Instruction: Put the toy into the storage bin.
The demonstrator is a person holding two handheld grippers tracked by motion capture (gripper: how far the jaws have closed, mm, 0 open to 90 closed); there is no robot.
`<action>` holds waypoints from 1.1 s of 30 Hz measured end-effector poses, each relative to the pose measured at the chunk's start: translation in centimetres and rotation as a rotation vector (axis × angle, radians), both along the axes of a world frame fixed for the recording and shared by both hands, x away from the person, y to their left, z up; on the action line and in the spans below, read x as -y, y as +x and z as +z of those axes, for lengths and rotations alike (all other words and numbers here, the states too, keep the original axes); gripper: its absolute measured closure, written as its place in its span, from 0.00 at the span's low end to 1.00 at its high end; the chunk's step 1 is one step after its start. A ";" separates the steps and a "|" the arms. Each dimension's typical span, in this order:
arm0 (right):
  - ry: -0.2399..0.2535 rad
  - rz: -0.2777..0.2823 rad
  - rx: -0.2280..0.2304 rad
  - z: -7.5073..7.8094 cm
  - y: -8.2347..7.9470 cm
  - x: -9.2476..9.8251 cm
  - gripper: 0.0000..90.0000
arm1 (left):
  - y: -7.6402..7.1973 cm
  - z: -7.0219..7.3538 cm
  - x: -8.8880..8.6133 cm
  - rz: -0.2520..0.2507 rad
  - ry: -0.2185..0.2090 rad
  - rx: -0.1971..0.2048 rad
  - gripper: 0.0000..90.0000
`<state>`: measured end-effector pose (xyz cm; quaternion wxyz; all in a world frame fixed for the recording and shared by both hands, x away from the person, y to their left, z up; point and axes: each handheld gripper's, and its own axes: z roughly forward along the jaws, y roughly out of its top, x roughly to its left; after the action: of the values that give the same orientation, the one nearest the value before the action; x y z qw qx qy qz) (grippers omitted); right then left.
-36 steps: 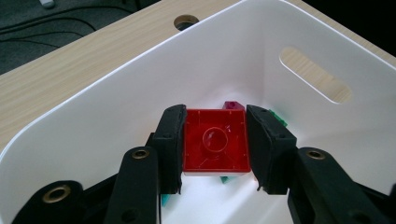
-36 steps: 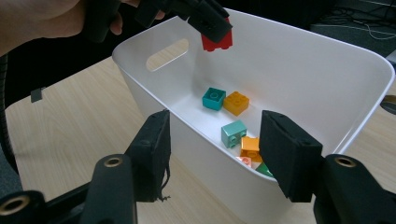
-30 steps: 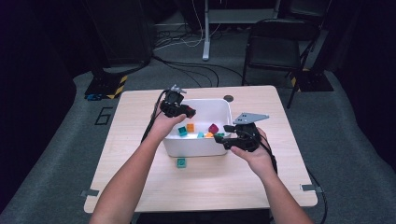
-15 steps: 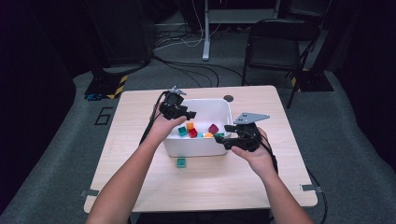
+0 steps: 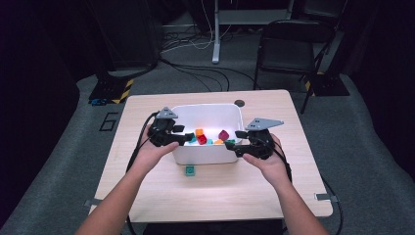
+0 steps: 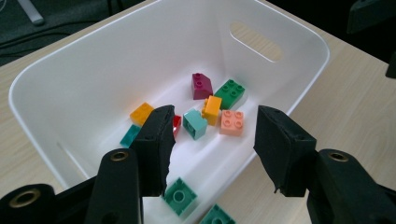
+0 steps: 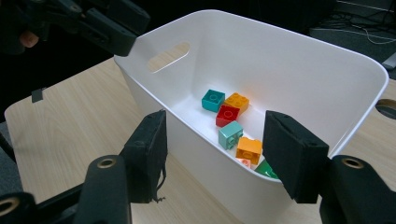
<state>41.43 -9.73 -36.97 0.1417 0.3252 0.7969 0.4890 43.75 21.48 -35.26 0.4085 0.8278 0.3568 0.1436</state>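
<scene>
Left gripper (image 5: 188, 138) hangs over the left rim of the bin (image 5: 208, 152), jaws parted about halfway, having just been opening, nothing between them. In the left gripper view its jaws frame the bin floor: a red brick (image 6: 176, 124) shows just past the left jaw, with a light teal brick (image 6: 194, 123), an orange brick (image 6: 211, 108), a peach brick (image 6: 231, 122), a maroon sloped brick (image 6: 201, 85) and a green brick (image 6: 230, 92) farther in, all studs up. Right gripper (image 5: 231, 145) sits at the bin's right near corner, jaws parted to a middling gap either side of the near wall, pads clear of it. The bin stands at mid-table (image 5: 274, 181), open side up, long axis running left to right in the high view, a handle slot (image 6: 255, 41) in the end wall. A green brick (image 5: 189, 170) lies on the table just in front of the bin, studs up.
</scene>
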 end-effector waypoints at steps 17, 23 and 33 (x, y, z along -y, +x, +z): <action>0.000 0.005 0.011 0.2 -0.4 0.0 0.45 | -4.3 -2.9 -3.6 0.036 -0.020 -0.005 0.53; 0.002 0.003 0.009 0.2 -0.4 0.0 0.45 | -4.8 -5.2 -3.7 0.036 -0.030 -0.028 0.54; 0.003 -0.012 0.012 0.3 -0.5 0.2 0.45 | -4.4 -8.9 -3.5 0.035 -0.027 -0.057 0.54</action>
<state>40.98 -9.95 -36.70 0.1493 0.3273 0.7933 0.4912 39.38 24.95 -44.21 0.4066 0.8196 0.3846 0.1223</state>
